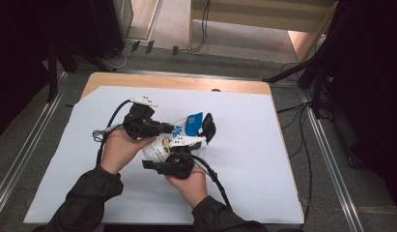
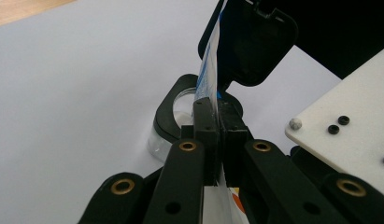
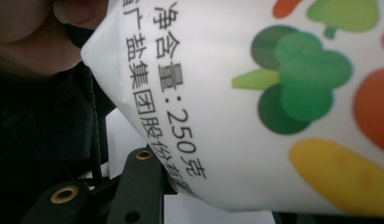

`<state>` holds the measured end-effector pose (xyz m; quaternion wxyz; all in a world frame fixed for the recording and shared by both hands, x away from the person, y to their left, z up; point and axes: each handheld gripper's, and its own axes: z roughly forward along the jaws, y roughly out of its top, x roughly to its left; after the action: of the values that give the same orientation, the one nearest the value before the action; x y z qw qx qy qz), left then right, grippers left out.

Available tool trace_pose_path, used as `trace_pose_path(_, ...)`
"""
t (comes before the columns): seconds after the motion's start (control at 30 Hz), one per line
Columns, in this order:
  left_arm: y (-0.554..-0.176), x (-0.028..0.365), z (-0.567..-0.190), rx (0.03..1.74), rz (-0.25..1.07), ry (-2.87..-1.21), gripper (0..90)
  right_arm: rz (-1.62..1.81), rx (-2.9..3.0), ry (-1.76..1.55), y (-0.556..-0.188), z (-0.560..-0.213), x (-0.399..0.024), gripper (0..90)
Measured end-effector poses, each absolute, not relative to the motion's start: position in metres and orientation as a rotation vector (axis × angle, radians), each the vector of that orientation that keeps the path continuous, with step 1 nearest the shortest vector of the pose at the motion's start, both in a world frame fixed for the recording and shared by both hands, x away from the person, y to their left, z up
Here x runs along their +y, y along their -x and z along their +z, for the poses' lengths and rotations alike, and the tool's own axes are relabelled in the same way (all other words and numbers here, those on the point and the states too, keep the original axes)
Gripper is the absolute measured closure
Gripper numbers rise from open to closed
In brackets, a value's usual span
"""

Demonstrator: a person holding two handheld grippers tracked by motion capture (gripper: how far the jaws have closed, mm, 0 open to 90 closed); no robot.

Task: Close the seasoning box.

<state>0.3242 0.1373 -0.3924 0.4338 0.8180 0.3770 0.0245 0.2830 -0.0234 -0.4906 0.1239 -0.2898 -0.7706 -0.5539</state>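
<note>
A white salt bag [image 1: 163,144] with a blue top and printed vegetables hangs above the table between both hands. My left gripper [image 1: 166,128] comes in from the left and is shut on the bag's thin edge [image 2: 209,70]; in the left gripper view its jaws [image 2: 218,109] pinch the film flat. My right gripper [image 1: 198,130] reaches up from below with the bag's body [image 3: 255,93] between its jaws. One of its fingers [image 1: 208,126] lies against the blue top, and another finger [image 3: 138,186] sits against the bag's underside.
A white sheet [image 1: 244,159] covers the wooden table [image 1: 177,81]. Under the bag a small clear jar with a black rim [image 2: 173,116] stands on the sheet. Black stand legs [image 1: 302,72] and cables lie on the floor around the table.
</note>
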Motion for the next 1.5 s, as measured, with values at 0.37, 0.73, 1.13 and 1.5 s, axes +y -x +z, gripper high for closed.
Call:
trace_pose_path(0.37, -0.3244, 0.1371, -0.3931, 0.937, 0.058, -2.04, 89.6, -1.609, -2.252, 0.852, -0.2833, -0.4909, -0.0234, 67.0)
trace_pose_path(0.73, -0.3247, 0.1374, -0.3932, 0.936, 0.047, -2.038, 89.6, -1.608, -2.261, 0.851, -0.2833, -0.491, -0.0235, 67.1)
trace_pose_path(1.13, -0.3257, 0.138, -0.3937, 0.94, 0.034, -2.044, 89.5, -1.6, -2.271, 0.853, -0.2831, -0.4921, -0.0233, 67.1)
trace_pose_path(1.5, -0.3271, 0.1382, -0.3932, 0.944, 0.022, -2.052, 89.4, -1.599, -2.263, 0.852, -0.2832, -0.4919, -0.0232, 67.0)
